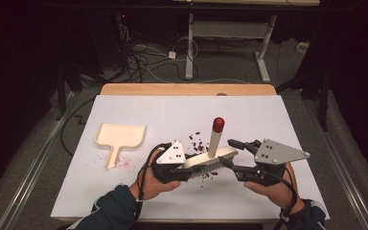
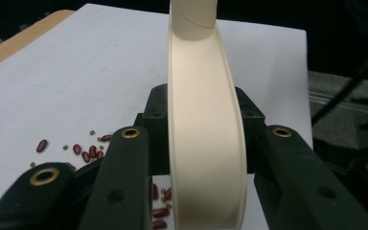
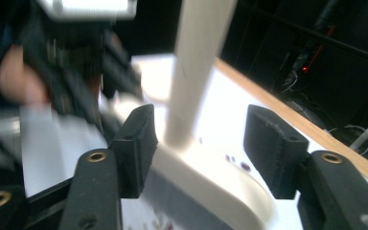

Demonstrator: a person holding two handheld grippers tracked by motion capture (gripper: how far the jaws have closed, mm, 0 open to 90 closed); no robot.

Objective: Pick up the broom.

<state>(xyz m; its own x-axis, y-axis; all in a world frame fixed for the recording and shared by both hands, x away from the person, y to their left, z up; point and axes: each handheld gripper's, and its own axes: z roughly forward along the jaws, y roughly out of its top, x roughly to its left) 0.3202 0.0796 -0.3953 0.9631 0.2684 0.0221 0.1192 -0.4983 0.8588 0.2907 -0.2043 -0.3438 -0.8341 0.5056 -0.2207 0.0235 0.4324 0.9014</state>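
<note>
Near the table's front edge, left tongs [image 1: 184,168] pinching the brush [image 1: 210,158] (handle upright), right tongs [image 1: 232,153] spread around it.

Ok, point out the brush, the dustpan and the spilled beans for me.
brush [image 1: 214,154], high view, on its pale back beside the upright handle.
dustpan [image 1: 120,135], high view, middle of its tray.
spilled beans [image 1: 197,143], high view, on the cluster behind the brush.

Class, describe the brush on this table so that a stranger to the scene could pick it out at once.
On the white table, look near the front edge, between the person's two grippers. There, among scattered red beans, is the cream brush. Unlike the flat cream dustpan lying to its left, it has dark bristles and an upright handle with a red tip.
</note>
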